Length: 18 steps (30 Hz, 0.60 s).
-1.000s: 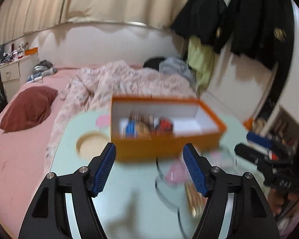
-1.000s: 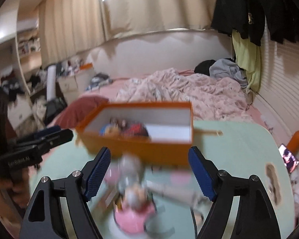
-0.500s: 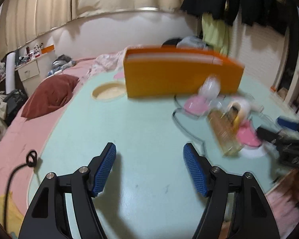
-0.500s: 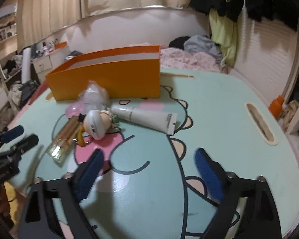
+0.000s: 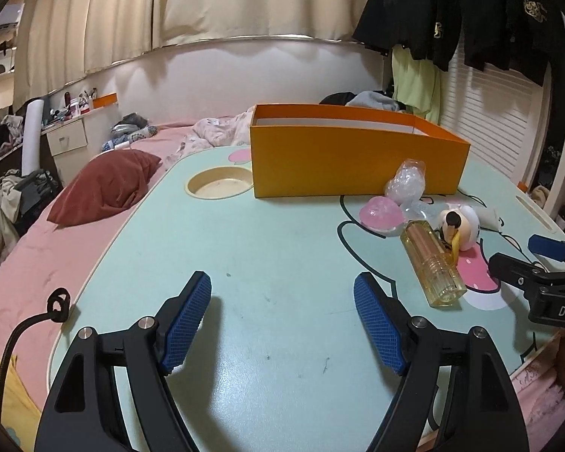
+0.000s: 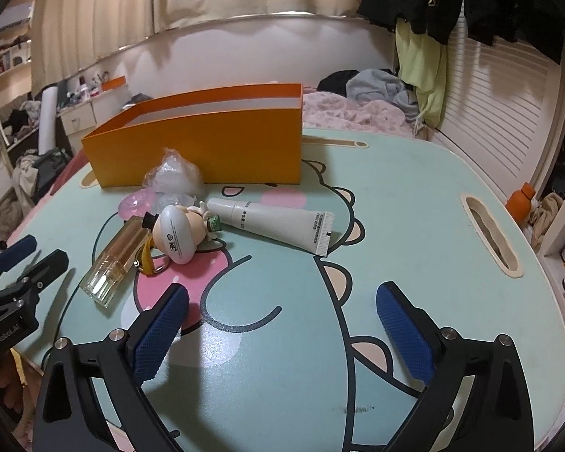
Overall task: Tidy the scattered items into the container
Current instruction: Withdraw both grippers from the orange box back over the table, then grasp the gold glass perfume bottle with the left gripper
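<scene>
An orange box [image 5: 358, 162] [image 6: 207, 150] stands at the far side of a mint cartoon table [image 5: 245, 226]. In front of it lie a clear plastic wrap [image 6: 175, 177], a pink piece [image 6: 135, 203], a yellow perfume bottle [image 5: 431, 263] [image 6: 116, 260], a white figurine keychain [image 6: 177, 237] and a white tube [image 6: 275, 224]. My left gripper [image 5: 282, 282] hangs open low over bare table, left of the items. The right gripper [image 6: 282, 292] is near the front edge with its jaws opening and nothing between them.
The table has a round cup recess [image 5: 219, 187] at the left and a handle slot [image 6: 489, 233] at the right. A bed with a red pillow [image 5: 105, 184] lies beyond. A black cable [image 5: 30, 320] hangs off the left edge. An orange bottle [image 6: 521, 203] stands past the right edge.
Both grippers have dropped from above the box to low over the table, so the box's inside is no longer seen. The right jaws have spread wider.
</scene>
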### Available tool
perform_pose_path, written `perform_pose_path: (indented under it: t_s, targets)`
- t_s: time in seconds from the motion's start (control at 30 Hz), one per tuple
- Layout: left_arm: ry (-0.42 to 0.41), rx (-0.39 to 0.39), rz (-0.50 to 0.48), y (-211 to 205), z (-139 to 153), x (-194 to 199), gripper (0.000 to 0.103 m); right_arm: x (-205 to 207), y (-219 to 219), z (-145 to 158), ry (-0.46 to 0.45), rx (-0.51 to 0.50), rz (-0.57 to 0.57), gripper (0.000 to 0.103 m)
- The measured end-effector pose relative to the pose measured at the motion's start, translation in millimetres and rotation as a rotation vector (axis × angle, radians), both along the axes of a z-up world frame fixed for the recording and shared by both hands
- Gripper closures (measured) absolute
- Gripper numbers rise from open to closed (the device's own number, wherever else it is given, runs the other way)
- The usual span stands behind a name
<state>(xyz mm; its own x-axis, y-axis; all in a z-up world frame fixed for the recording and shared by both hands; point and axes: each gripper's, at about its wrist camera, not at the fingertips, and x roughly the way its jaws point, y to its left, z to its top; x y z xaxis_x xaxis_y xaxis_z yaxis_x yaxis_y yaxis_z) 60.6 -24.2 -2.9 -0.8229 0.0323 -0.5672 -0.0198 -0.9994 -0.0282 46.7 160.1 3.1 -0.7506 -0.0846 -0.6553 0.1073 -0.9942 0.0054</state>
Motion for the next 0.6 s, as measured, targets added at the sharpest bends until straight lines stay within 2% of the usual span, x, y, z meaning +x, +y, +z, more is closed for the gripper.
perform_pose_path:
  t_s: [0.1,0.13,0.27,0.4,0.5,0.6]
  targets:
    - [0.037,0.049,0.033,-6,2,3,0.025,0,1,1,0.006,-0.013,-0.002,0.003]
    - [0.034,0.062,0.021,-6,3,3,0.025,0,1,1,0.008,-0.019,0.0,0.003]
    - [0.028,0.078,-0.09,11,14,2,0.037,2,5,2,0.022,-0.052,0.0,0.003]
    - [-0.009,0.038,-0.209,43,21,-10,0.038,9,20,4,0.06,-0.151,-0.028,0.003]
    - [-0.043,-0.005,-0.248,63,24,-21,0.044,11,27,6,0.069,-0.185,-0.038,0.003]
    - [-0.06,-0.045,-0.26,75,28,-30,0.044,12,33,8,0.075,-0.208,-0.05,0.003]
